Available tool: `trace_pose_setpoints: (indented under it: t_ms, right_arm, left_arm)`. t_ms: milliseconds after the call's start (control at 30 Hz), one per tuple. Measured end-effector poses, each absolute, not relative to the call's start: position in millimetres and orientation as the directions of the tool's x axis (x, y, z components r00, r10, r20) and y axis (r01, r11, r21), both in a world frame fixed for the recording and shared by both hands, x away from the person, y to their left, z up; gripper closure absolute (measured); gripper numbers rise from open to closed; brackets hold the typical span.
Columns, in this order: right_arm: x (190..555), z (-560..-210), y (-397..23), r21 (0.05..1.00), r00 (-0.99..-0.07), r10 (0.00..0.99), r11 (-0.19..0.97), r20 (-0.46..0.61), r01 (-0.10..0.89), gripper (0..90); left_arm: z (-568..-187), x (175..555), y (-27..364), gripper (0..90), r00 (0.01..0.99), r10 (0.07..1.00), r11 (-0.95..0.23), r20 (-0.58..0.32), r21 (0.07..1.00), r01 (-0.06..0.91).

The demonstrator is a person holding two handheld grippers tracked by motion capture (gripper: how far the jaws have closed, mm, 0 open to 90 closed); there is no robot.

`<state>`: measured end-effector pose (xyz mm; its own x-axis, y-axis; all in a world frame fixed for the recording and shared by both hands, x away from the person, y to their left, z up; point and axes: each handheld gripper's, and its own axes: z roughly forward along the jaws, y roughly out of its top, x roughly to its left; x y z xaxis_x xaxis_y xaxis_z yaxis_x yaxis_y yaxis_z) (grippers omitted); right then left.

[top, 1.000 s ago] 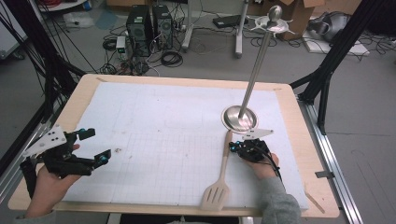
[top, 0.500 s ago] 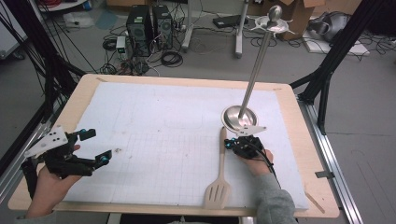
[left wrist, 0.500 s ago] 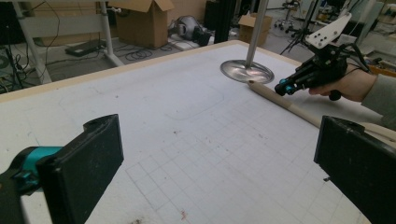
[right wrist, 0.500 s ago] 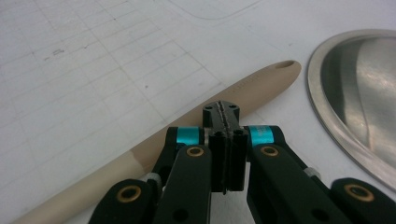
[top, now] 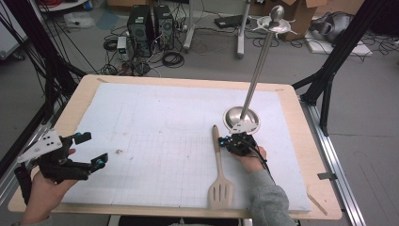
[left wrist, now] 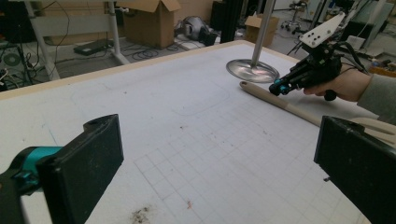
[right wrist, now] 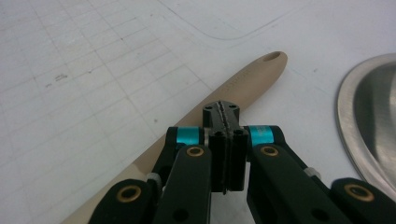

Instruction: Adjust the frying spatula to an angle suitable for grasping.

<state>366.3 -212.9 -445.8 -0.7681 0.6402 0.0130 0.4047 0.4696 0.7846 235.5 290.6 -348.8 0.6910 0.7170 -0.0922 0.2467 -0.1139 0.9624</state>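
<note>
Compared with a second ago, the right gripper has slid left toward the spatula's handle, and the spatula itself looks nudged a bit left too. Going left to right: the left gripper is sitting at the near-left edge of the table, jaws spread wide with nothing between them, probably just parked out of the way. The beige slotted spatula is lying flat on the white grid mat, blade near, handle pointing far. The right gripper is clenched tight on nothing, tips right over the handle, so I'm guessing it's pushing rather than picking up. Just beyond is the steel stand base, with its pole.
</note>
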Motion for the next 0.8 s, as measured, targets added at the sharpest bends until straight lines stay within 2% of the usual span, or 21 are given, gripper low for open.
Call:
trace_pose_setpoints:
  t_ms: [433, 800]
  right_arm:
    - [374.7, -445.8, -187.0, 0.783, -0.788, 0.616, 0.480, 0.019, 0.394, 90.0]
    - [372.7, -441.7, -187.2, 0.792, -0.792, 0.610, 0.481, 0.007, 0.377, 90.0]
  left_arm:
    - [-349.0, 228.9, 296.9, 1.8, 0.677, 0.730, -0.112, -0.089, 0.963, 0.247]
    - [-350.1, 230.3, 297.0, 1.8, 0.677, 0.730, -0.114, -0.090, 0.961, 0.251]
